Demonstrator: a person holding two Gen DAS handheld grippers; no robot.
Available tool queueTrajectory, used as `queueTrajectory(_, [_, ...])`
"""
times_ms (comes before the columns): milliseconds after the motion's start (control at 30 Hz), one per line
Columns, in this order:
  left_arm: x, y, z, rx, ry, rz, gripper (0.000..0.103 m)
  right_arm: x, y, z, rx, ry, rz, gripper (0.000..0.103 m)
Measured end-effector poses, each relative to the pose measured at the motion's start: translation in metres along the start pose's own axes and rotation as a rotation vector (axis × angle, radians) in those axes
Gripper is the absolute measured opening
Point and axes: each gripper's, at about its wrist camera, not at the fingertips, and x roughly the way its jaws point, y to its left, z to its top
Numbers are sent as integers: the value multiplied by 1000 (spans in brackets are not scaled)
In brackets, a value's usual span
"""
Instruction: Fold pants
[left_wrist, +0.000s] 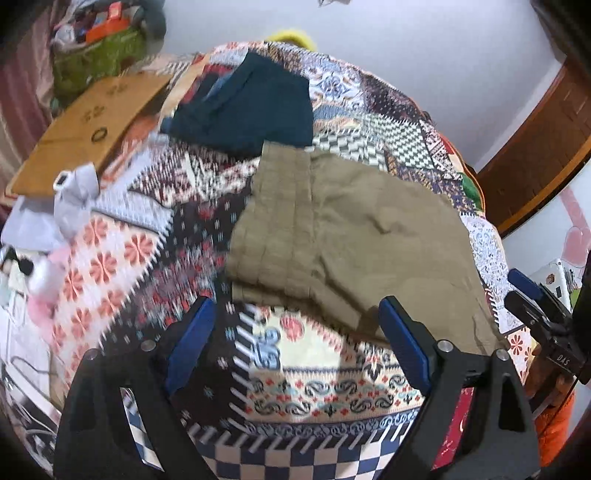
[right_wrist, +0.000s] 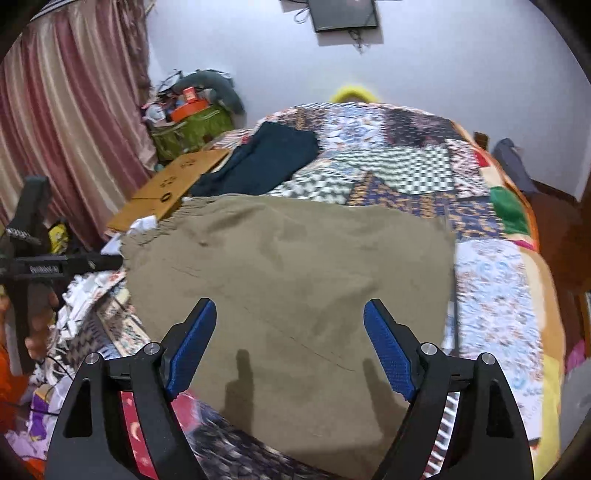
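Olive-brown pants (left_wrist: 343, 236) lie folded on the patchwork bedspread (left_wrist: 306, 380). In the right wrist view the pants (right_wrist: 288, 273) spread wide and flat. My left gripper (left_wrist: 295, 325) is open and empty, just short of the pants' near edge. My right gripper (right_wrist: 290, 328) is open and empty, hovering above the pants; its fingers' shadows fall on the cloth. The right gripper also shows in the left wrist view (left_wrist: 543, 306) at the right edge, and the left gripper shows in the right wrist view (right_wrist: 55, 264) at the left edge.
A dark teal garment (left_wrist: 251, 107) lies folded beyond the pants, also in the right wrist view (right_wrist: 266, 162). A flat cardboard box (left_wrist: 92, 125) lies at the bed's left. A green bag (right_wrist: 188, 129) of clutter stands by the pink curtain (right_wrist: 66, 122). Loose small items (left_wrist: 74, 199) lie left.
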Motion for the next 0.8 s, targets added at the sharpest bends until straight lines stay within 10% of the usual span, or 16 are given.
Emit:
queueTrajectory(633, [38,6,22,-213,91,-286,93,43,1,-24,25,123,34,85])
queueTrajectory(800, [42,8,33,-206,47,-153,47,41,-2,-25,37,122,36,85])
